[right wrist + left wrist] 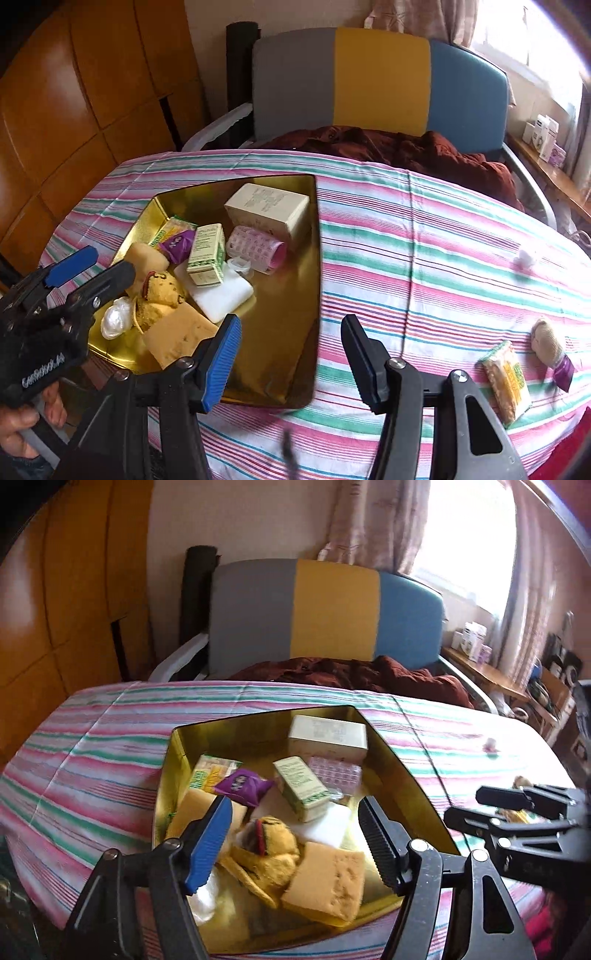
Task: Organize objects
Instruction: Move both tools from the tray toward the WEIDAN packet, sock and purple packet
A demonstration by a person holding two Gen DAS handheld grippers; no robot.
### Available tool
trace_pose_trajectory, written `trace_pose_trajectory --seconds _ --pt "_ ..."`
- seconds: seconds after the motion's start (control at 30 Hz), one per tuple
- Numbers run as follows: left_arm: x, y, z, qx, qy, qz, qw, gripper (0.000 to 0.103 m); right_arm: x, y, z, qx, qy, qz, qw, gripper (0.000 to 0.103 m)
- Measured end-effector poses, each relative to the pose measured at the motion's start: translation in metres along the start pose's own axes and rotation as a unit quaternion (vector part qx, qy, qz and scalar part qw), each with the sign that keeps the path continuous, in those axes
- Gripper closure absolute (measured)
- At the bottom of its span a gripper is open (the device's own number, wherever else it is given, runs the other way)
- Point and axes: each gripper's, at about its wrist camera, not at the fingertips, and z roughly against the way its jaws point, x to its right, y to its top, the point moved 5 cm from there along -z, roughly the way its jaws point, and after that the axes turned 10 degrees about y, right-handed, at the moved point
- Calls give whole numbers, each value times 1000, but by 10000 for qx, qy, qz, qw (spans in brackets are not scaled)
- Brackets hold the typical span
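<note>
Tools both gape empty, left above gold tin, right beside.

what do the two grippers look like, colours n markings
Both are black plastic clamp-style frames with silver pivot bolts. Left gripper and right gripper each pair one blue ribbed pad with one black ribbed pad. The left's body carries white lettering, too blurred to read.

Your widest free room is the striped tabletop right of the gold tray, bare across the middle of the right wrist frame. At lower right a snack packet and a small stuffed toy lie in the way, a white ball above them. Inside the tray, the left half is crowded; the lower right floor is bare. The tray's walls block low sideways passes.
</note>
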Motion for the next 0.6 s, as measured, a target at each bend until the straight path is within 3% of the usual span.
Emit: trace_pose_trajectory --seconds 0.3,0.6 --pt "37 -3 10 -8 -365 -427 9984 31 50 -11 21 48 -307 -496 9983 46" --pt "76 -4 13 -20 -700 -871 9937 31 128 -35 55 115 -778 -1234 9892 46"
